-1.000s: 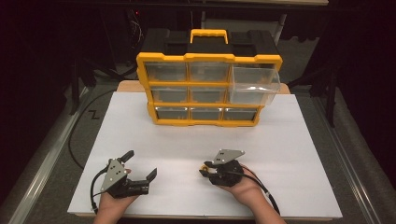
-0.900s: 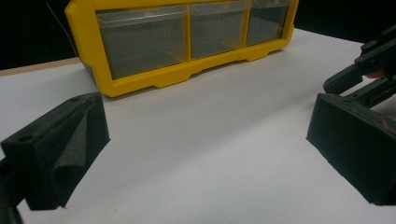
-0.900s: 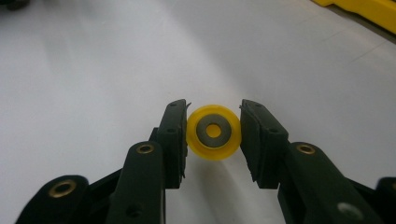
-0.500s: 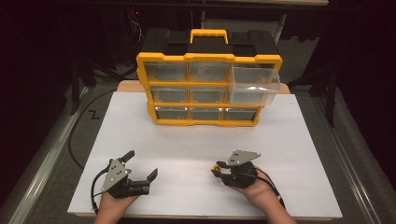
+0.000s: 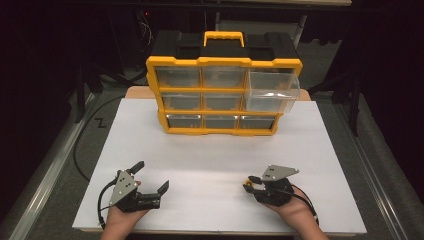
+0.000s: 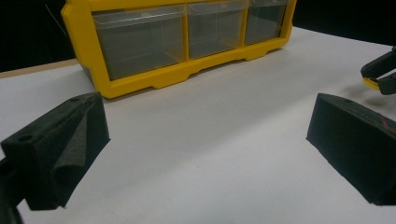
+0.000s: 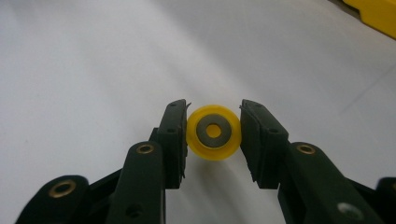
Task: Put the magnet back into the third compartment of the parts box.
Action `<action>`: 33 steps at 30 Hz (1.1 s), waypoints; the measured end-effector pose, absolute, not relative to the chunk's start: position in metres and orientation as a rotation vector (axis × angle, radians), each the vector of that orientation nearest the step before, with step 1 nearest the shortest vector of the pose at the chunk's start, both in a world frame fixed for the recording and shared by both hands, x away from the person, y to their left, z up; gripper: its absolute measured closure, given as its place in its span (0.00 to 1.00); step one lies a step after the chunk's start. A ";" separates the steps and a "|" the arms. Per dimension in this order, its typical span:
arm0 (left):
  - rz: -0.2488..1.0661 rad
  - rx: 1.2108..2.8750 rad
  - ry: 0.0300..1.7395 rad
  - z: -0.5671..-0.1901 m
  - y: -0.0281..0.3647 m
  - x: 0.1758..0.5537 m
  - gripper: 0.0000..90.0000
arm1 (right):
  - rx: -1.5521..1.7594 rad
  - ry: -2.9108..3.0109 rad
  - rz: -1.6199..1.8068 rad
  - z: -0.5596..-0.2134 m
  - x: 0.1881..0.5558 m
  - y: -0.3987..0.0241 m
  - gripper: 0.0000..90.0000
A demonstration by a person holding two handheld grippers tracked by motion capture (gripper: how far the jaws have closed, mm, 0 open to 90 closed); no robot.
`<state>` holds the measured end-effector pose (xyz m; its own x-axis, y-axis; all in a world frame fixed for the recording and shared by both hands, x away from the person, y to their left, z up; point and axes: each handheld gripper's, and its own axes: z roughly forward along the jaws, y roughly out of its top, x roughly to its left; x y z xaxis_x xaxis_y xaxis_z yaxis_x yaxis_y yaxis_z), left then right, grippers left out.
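My right gripper is shut on a small yellow wheel with a grey washer-like centre, its pads pressing on both sides. In the high view that gripper sits low over the white board near the front right, the yellow wheel at its tip. My left gripper rests at the front left with its jaws wide open and nothing between them; in the left gripper view the left gripper faces the drawer cabinet. The right gripper shows at the far right of that view.
A yellow and black drawer cabinet stands at the back of the white board. Its top right clear drawer is pulled out. A cable runs along the left side of the board.
My right hand has slid to the right along the front of the board, still holding the yellow wheel. The left hand has stayed put.
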<state>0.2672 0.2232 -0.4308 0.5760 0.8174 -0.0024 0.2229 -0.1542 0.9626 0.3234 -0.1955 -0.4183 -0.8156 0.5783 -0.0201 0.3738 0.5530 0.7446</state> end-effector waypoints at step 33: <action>0.662 1.692 0.864 -0.431 0.221 0.269 0.00 | 0.823 2.693 0.784 -0.398 0.339 -0.206 0.72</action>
